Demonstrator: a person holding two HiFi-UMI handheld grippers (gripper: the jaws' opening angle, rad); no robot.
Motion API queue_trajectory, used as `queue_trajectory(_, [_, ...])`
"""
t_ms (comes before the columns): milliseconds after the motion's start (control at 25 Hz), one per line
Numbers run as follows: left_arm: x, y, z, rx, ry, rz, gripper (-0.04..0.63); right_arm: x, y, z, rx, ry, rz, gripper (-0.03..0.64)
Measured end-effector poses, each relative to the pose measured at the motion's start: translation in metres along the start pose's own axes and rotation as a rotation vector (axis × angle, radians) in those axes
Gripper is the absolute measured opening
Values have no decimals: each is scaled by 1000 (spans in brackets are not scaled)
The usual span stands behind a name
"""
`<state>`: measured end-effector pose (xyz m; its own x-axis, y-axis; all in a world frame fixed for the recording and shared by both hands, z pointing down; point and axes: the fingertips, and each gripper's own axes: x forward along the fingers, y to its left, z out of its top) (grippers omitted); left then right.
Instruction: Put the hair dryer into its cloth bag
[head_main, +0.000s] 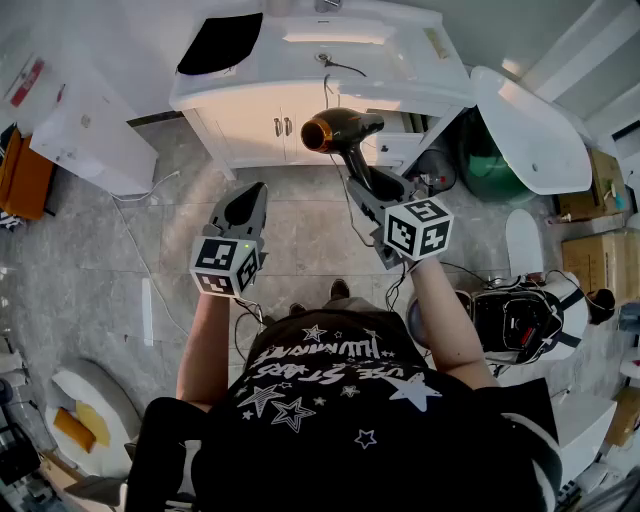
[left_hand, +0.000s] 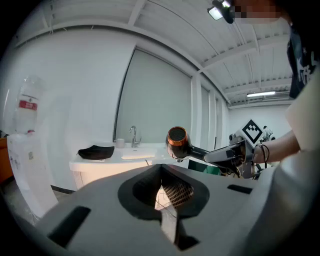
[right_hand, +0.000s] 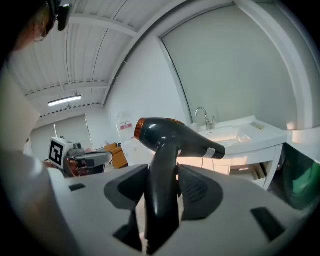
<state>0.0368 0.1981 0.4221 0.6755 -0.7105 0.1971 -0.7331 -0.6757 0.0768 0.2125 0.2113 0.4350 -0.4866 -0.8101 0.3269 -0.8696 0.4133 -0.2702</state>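
Observation:
My right gripper is shut on the handle of the hair dryer, a dark body with a copper ring at its end. It hangs in the air in front of the white vanity. In the right gripper view the hair dryer stands upright between the jaws, its handle pressed by both pads. My left gripper is shut with nothing in it, lower and to the left of the dryer. In the left gripper view the hair dryer shows ahead to the right. The black cloth bag lies on the left end of the counter.
A white vanity with a sink basin and a faucet stands ahead. The dryer's cord trails over the counter. A white toilet lid and a green bin are at the right. Grey tile floor lies below.

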Motion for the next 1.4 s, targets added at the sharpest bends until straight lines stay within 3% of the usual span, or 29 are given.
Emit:
queue_trajectory(440, [-23, -3, -11, -15, 16, 9, 9, -3, 10, 2, -3, -3, -6, 193])
queue_trajectory(880, [-54, 31, -22, -26, 24, 40, 9, 12, 26, 6, 7, -20, -11, 193])
queue_trajectory(1400, [2, 108, -9, -22, 46, 124, 9, 106, -14, 45, -12, 4, 84, 193])
